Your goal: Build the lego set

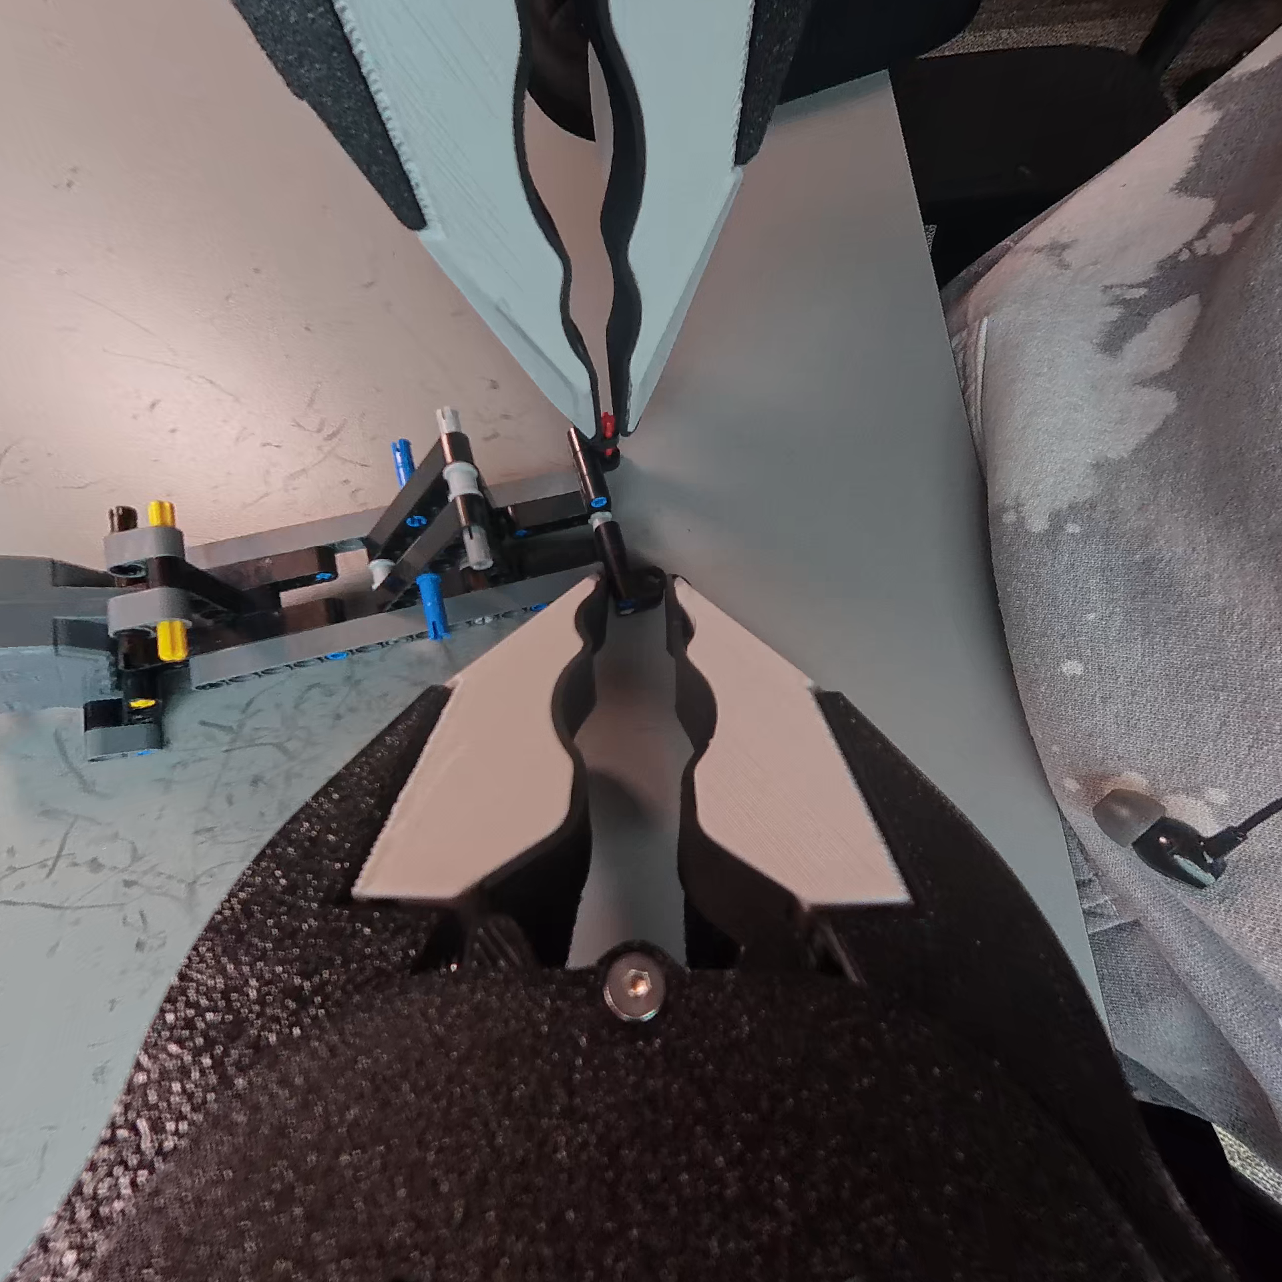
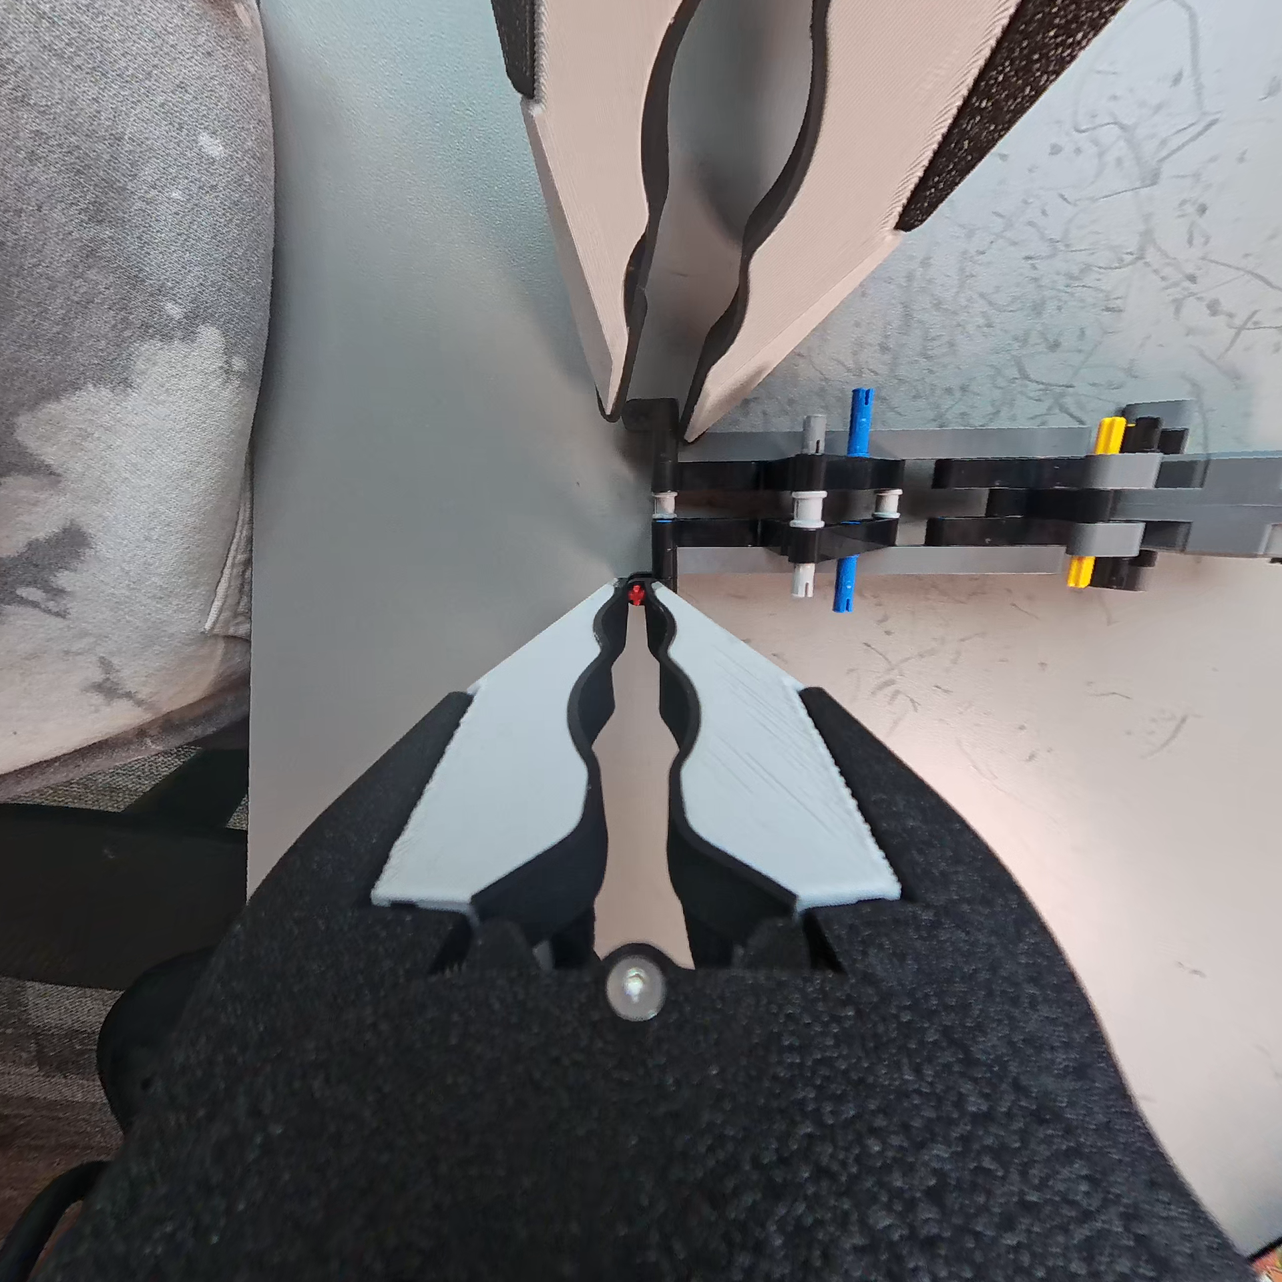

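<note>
Left tool (image 1: 633,590) clamped on lego assembly's (image 1: 416,548) black end; right tool (image 2: 636,595) pinching red pin (image 2: 635,594) beside that end

Take the lego frame (image 2: 971,499) as your landmark: it lies on the table (image 2: 1040,763), near the table's edge. At its end nearest that edge, your left gripper (image 2: 648,416) meets it from one side and your right gripper (image 2: 637,600) from the opposite side, holding a small pin (image 2: 635,594) against it.
</note>
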`<state>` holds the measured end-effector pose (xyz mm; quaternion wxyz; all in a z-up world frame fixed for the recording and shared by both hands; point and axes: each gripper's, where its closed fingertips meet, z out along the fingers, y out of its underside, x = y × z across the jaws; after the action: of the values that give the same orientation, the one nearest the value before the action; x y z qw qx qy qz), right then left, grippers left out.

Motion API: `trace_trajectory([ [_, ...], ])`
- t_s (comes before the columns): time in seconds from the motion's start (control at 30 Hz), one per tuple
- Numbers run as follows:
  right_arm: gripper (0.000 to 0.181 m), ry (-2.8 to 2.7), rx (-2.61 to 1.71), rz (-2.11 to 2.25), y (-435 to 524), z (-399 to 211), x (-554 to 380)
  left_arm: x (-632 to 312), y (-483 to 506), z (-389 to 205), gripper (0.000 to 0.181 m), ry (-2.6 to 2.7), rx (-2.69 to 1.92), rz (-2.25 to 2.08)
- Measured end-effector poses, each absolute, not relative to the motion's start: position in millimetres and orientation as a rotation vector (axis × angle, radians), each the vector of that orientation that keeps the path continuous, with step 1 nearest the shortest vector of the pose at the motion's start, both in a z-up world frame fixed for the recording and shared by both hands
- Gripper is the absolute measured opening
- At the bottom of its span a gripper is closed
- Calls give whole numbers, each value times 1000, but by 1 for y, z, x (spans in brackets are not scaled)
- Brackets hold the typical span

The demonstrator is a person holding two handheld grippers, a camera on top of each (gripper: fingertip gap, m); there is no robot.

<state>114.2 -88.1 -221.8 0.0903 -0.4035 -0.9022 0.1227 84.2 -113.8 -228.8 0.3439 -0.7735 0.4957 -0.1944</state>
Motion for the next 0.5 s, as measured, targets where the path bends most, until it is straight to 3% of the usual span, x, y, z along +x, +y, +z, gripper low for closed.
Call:
trace_trajectory([
  [0.5, 4, -2676, -1210, 366, -86, -223, 118, 84, -116, -227, 23, 1285, -2002, -531],
])
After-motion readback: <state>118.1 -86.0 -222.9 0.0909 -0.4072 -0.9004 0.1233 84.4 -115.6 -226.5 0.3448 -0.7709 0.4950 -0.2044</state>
